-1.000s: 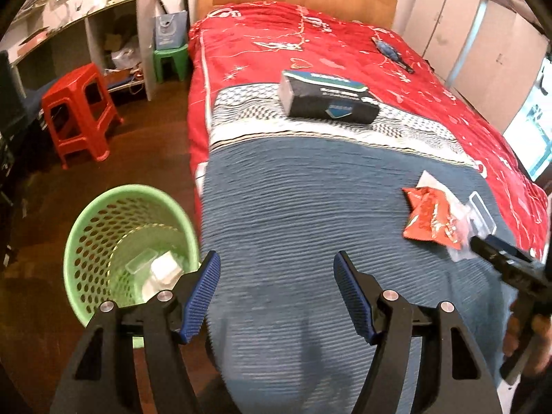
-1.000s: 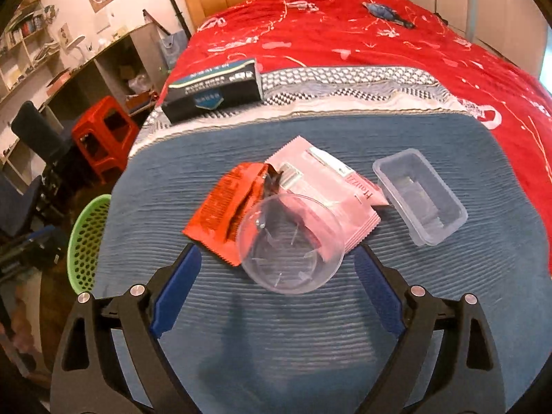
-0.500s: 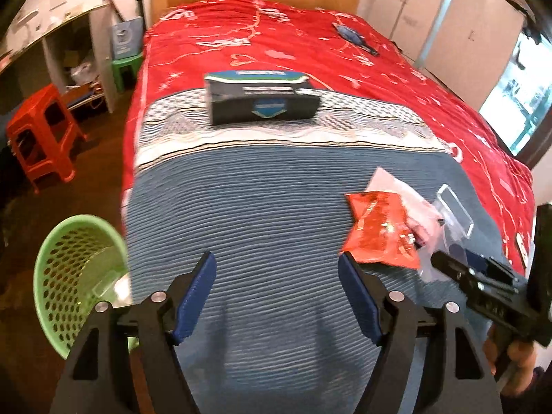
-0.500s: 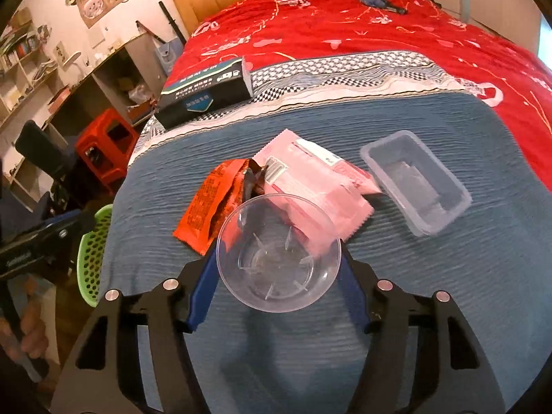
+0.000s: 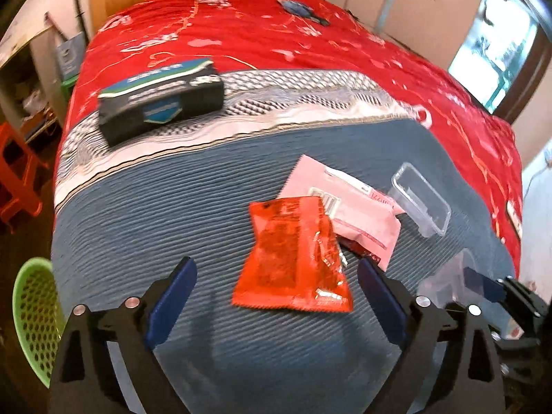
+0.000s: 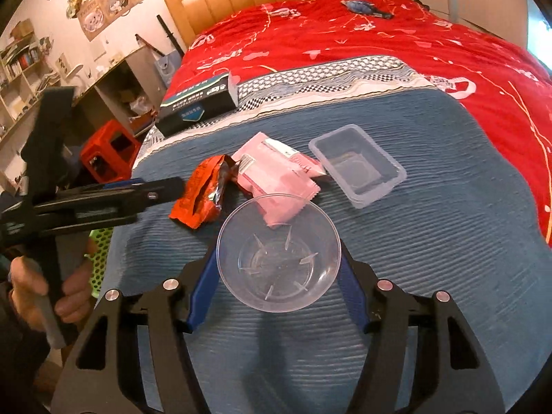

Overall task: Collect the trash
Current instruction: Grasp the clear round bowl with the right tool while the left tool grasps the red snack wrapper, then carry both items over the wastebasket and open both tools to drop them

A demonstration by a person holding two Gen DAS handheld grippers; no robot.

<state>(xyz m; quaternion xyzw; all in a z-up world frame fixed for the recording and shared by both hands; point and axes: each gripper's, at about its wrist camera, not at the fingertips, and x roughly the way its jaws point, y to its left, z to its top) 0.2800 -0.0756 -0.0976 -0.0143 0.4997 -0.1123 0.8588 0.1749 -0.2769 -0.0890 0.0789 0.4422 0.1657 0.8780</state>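
Observation:
A crumpled red wrapper point(image 5: 293, 255) lies on the blue bedspread point(image 5: 155, 214), partly on a pink packet point(image 5: 348, 207). My left gripper point(image 5: 276, 269) hangs just above the wrapper's near end. Its jaws are opening, and the blue pads stand clear on either side of the wrapper. Beside the packet sits a clear rectangular tray point(image 6: 358, 165). My right gripper point(image 6: 277, 262) is shut on a clear round bowl point(image 6: 279, 255), its pads pressing the rim from both sides. The green waste basket point(image 5: 34, 317) stands on the floor left of the bed.
A black box point(image 5: 158, 100) rests farther up the bed on the patterned band. Beyond it is the red quilt point(image 5: 310, 55) with a small dark object point(image 5: 296, 8). A red stool point(image 6: 110, 148) and shelves stand left of the bed. A hand point(image 6: 27, 286) holds the left gripper's handle.
The left gripper swung right, from beside the green basket to over the red wrapper, and its jaws widened. The right gripper closed on the clear bowl and drew it slightly back from the packets.

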